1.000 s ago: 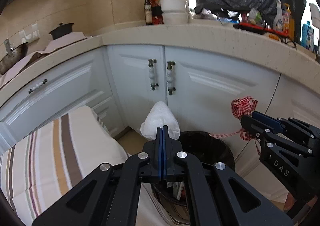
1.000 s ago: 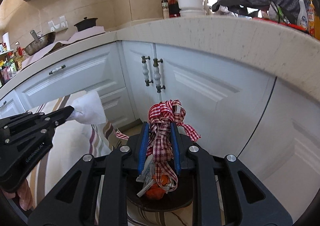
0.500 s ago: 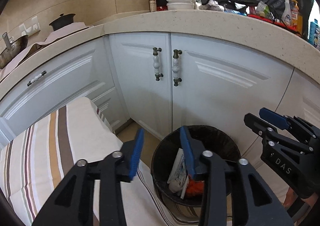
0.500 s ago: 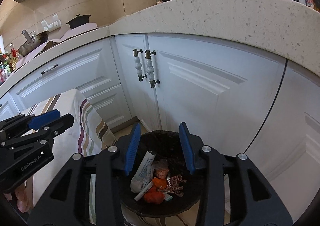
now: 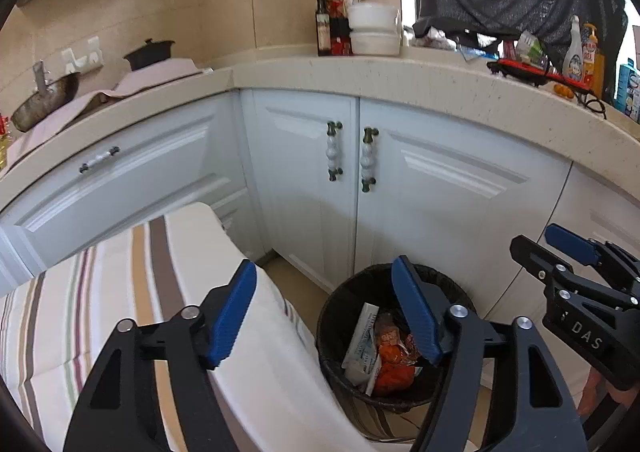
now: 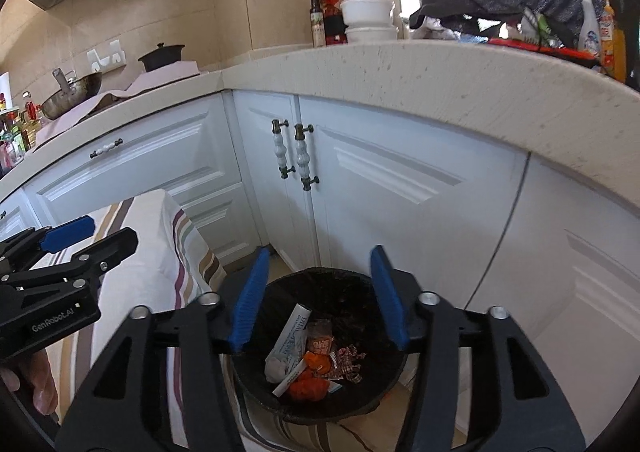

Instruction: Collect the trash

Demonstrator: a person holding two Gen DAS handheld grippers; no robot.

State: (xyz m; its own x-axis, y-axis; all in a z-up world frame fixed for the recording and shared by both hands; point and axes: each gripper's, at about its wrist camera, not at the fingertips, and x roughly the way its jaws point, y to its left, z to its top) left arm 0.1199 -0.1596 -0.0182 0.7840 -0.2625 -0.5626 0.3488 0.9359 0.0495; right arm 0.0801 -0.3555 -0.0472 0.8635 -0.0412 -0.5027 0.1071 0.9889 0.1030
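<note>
A black round trash bin stands on the floor by the white cabinets; it also shows in the right wrist view. Inside lie a white wrapper, orange packets, a crumpled white tissue and a red-checked ribbon. My left gripper is open and empty, above the bin's left rim. My right gripper is open and empty, right over the bin. Each gripper shows in the other's view, the right and the left.
A striped cloth-covered surface lies left of the bin. White cabinet doors with handles stand behind it. The beige counter overhangs above, holding bottles, bowls and a pot.
Both grippers opened. The white tissue left my left gripper and the red-checked ribbon left my right gripper; both now lie in the bin. Since half a second ago the jaws spread wider.
</note>
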